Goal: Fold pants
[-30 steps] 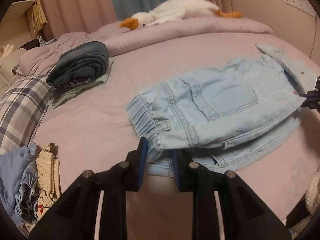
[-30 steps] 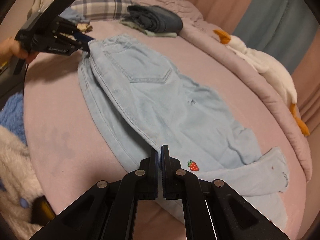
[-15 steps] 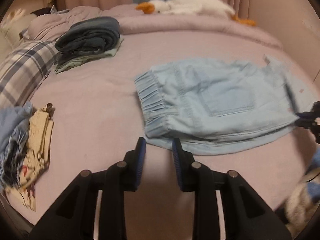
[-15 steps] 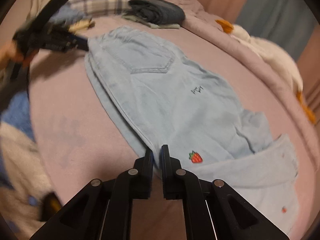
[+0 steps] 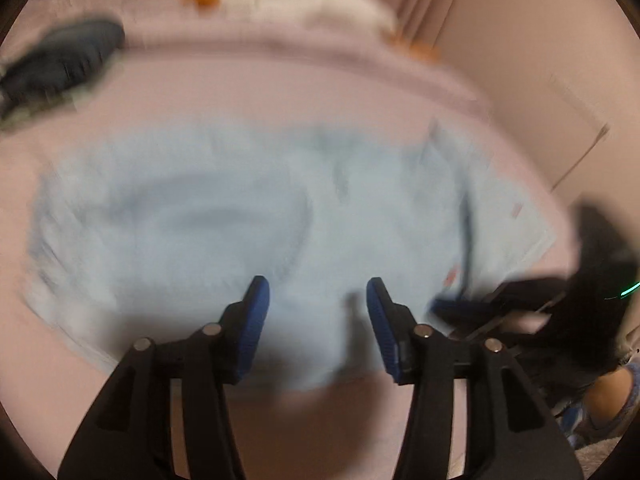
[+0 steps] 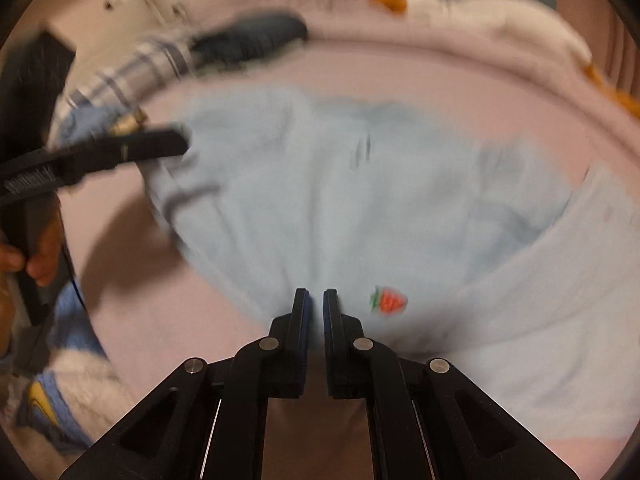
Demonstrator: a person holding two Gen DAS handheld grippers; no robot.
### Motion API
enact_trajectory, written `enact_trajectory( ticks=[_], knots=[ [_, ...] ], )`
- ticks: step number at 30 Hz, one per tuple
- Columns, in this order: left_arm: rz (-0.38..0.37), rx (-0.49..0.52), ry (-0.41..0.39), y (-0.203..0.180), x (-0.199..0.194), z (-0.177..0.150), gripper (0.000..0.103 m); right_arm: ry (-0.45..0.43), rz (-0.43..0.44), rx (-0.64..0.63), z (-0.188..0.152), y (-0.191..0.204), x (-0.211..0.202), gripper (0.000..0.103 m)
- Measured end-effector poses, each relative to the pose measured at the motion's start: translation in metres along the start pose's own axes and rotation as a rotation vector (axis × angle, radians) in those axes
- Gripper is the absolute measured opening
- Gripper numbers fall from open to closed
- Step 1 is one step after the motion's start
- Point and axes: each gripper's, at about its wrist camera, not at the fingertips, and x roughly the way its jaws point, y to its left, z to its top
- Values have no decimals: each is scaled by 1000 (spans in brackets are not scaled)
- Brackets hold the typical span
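Light blue denim pants (image 5: 224,216) lie folded lengthwise on the pink bed, blurred by motion. My left gripper (image 5: 318,300) is open and empty, over the pants' near edge. In the right wrist view the pants (image 6: 360,200) carry a small strawberry patch (image 6: 388,300). My right gripper (image 6: 316,300) is shut on the pants' near edge fold. The left gripper also shows in the right wrist view (image 6: 180,144) at the waistband end. The right gripper shows in the left wrist view (image 5: 444,306) at the right.
A stack of folded dark clothes (image 5: 64,60) lies at the back left of the bed (image 5: 280,92). A white goose plush (image 5: 304,4) lies along the far edge. A plaid pillow (image 6: 132,72) and loose clothes (image 6: 64,396) sit at the left.
My left gripper let go of the waistband, opened wide and swung right over the pants. My right gripper kept its hold on the fold. Both views are now motion-blurred.
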Motion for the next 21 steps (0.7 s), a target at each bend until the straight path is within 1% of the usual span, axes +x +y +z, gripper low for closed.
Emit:
enact_trajectory(
  ticks=[1, 2, 3, 4, 5, 6, 8, 10, 11, 14, 15, 18, 20, 21],
  knots=[
    [29, 35, -19, -3, 1, -7, 54, -3, 14, 4, -1, -2, -3, 4],
    [37, 82, -47, -9, -6, -10, 58, 1, 43, 31, -1, -7, -7, 4],
    [28, 97, -28, -10, -11, -11, 64, 1, 81, 64, 0, -15, -14, 4],
    [27, 97, -22, -9, -14, -11, 64, -8, 120, 99, 0, -24, -21, 4],
    [26, 91, -15, -7, -18, -10, 64, -33, 140, 138, 0, -37, -32, 4],
    [21, 77, -2, -3, -23, -7, 64, -57, 138, 170, 0, -48, -42, 5],
    [18, 43, 6, 0, -29, 1, 64, -104, 114, 271, 2, -84, -62, 15],
    [-22, 18, 4, -2, -32, 7, 63, -141, 59, 399, 3, -124, -76, 49],
    [-60, 6, 3, -4, -31, 14, 63, -164, 23, 477, 2, -147, -84, 52],
    [-167, 16, 22, -12, -24, 28, 62, -190, -25, 624, 5, -201, -92, 52],
    [-199, 33, 36, -23, -17, 34, 62, -184, -41, 657, 9, -217, -92, 52],
    [-268, 77, 64, -50, -1, 48, 61, -155, -66, 705, 29, -248, -84, 52],
    [-291, 117, 79, -72, 11, 57, 56, -122, -90, 723, 46, -267, -71, 52],
    [-291, 138, 94, -78, 18, 61, 51, -108, -107, 722, 56, -273, -63, 52]
  ],
)
